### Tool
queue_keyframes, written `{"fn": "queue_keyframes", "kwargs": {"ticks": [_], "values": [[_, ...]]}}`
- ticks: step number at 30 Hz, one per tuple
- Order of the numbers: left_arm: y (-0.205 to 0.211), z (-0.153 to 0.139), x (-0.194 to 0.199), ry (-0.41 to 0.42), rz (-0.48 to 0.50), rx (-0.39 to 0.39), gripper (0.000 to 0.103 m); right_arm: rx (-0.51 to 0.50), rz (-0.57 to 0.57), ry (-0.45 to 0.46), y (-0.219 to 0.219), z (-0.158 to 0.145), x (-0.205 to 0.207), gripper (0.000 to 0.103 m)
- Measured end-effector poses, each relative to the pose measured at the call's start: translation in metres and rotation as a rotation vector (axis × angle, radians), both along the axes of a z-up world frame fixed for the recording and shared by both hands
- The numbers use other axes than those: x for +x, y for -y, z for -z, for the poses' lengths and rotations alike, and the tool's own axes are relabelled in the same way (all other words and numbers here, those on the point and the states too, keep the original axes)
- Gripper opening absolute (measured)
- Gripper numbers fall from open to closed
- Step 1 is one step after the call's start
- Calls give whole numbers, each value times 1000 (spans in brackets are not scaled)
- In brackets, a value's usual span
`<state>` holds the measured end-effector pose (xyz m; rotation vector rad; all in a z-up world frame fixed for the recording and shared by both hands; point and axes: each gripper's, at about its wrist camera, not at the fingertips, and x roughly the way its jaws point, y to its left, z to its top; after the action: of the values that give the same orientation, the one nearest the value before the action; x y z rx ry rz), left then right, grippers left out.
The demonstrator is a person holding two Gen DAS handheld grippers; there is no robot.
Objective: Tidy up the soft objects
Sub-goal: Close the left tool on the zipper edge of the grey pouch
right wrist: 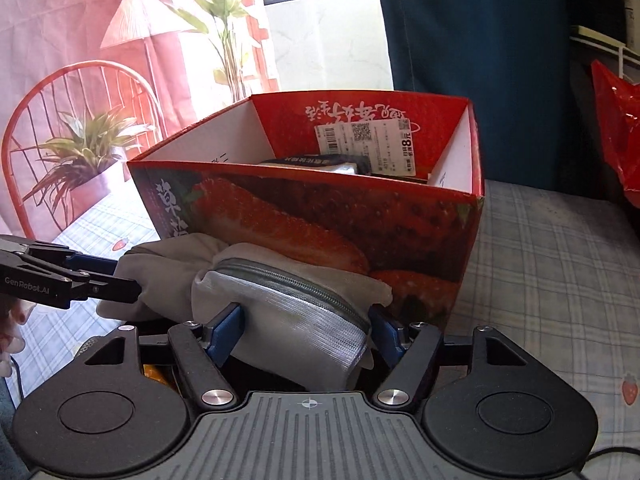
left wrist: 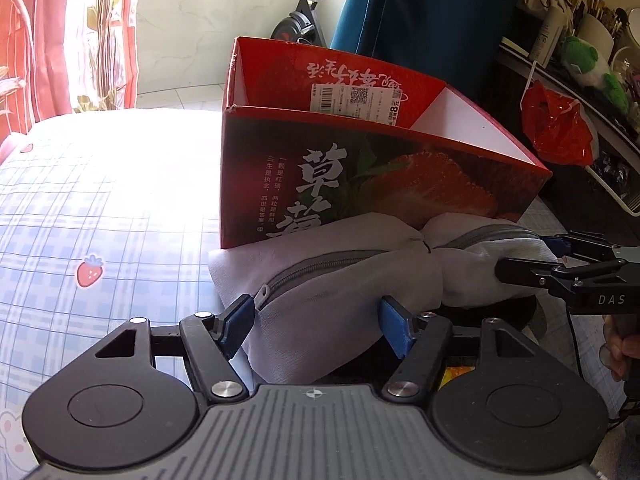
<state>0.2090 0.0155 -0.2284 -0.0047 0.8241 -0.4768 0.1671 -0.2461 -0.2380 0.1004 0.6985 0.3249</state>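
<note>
A soft grey zippered pouch (left wrist: 332,280) lies on the bed against the front wall of a red strawberry-print cardboard box (left wrist: 360,168). My left gripper (left wrist: 316,320) is closed on the pouch's left end, blue pads pressing its sides. My right gripper (right wrist: 306,326) is closed on the pouch's other end (right wrist: 296,316). Each gripper shows in the other's view: the right one (left wrist: 560,276), the left one (right wrist: 80,276). The box (right wrist: 320,216) is open on top, with dark folded items (right wrist: 320,164) inside.
The bed has a blue plaid sheet with strawberries (left wrist: 92,216). A red plastic bag (left wrist: 556,128) hangs at the right by a cluttered shelf. A teal curtain (right wrist: 472,40) and a red-pink curtain (right wrist: 80,80) stand behind the box.
</note>
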Motion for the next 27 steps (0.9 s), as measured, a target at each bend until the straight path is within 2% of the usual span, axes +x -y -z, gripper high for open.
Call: {"fn": "queue_keyframes", "kwargs": {"ticks": [10, 13, 15, 17, 20, 23, 27], "values": [[13, 15, 8, -13, 21, 5, 69, 59, 21, -6, 1, 17, 0, 63], [14, 18, 8, -14, 18, 11, 54, 72, 19, -4, -1, 19, -1, 57], [15, 19, 8, -14, 22, 15, 37, 76, 19, -4, -1, 20, -2, 55], [16, 19, 7, -11, 31, 14, 31, 74, 15, -7, -4, 21, -3, 52], [15, 17, 5, 3, 32, 16, 17, 74, 13, -5, -7, 20, -5, 47], [12, 12, 1, 16, 16, -6, 11, 87, 19, 6, -9, 17, -7, 41], [10, -1, -10, 62, -2, -26, 9, 100, 22, 44, -12, 8, -16, 37]]}}
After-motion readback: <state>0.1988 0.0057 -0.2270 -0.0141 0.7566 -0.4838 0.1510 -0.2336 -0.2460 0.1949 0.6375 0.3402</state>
